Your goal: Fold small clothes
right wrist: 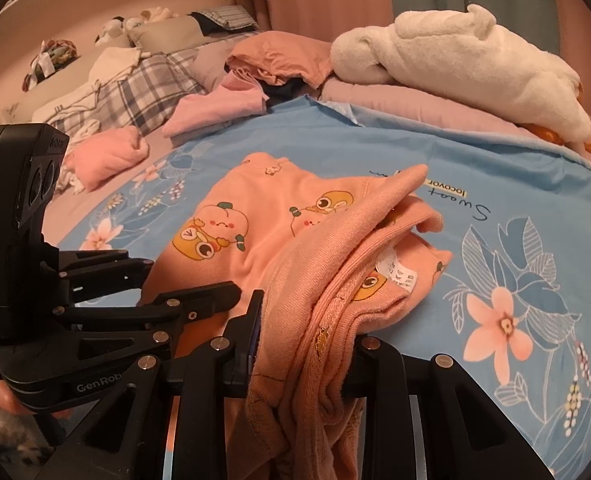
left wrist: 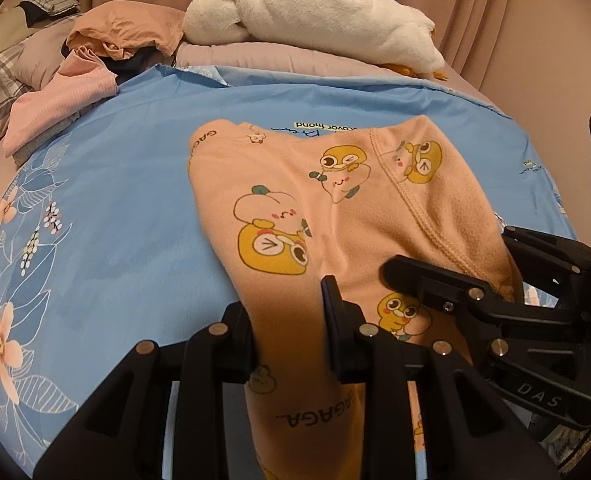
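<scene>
Only by the right wrist: care label (right wrist: 401,274); both grippers' fingers (left wrist: 337,312) clench the garment (left wrist: 335,216).

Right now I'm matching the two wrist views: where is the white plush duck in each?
Left wrist view: white plush duck lies top centre, beyond the blue floral sheet.
Right wrist view: white plush duck lies upper right, beyond the same sheet.
Shared landmark: the peach cartoon-print garment in front.
</scene>
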{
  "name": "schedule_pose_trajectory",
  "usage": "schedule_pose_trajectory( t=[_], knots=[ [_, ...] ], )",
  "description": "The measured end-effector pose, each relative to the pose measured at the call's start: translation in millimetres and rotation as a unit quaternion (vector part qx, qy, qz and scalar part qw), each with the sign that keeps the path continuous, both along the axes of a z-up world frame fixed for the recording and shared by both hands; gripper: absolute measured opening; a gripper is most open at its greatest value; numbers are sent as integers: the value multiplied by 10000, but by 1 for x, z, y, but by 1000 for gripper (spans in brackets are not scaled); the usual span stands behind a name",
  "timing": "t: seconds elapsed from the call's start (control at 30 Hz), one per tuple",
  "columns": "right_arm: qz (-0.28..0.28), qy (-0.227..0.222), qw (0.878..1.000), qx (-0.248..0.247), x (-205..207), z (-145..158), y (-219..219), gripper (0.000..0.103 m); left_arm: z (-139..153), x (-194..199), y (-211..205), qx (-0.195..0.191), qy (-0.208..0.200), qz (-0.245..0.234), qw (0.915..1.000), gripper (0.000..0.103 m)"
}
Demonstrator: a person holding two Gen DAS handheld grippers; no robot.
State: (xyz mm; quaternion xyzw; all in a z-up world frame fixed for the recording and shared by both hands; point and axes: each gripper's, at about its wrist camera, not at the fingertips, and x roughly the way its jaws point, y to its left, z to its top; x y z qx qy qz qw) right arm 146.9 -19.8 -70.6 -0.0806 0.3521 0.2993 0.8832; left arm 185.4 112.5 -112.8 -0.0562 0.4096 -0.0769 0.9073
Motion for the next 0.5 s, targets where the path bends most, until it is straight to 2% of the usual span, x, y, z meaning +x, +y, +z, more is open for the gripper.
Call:
schedule_pose_trajectory(
  t=[0.23, 0.37, 0.5],
  knots=[
    [-46, 32, 10000, 0, 15, -6, 1, 29, -12, 19, 3, 1, 113, -11, 9999, 29],
    [-90, 237, 9997, -61, 27, -18, 4, 29, -26, 32, 6, -12, 349, 3, 9994, 30],
    [-162, 505, 9986, -9, 38, -29, 1, 29, -31, 35, 11, -72, 395, 4, 9992, 33]
  ],
)
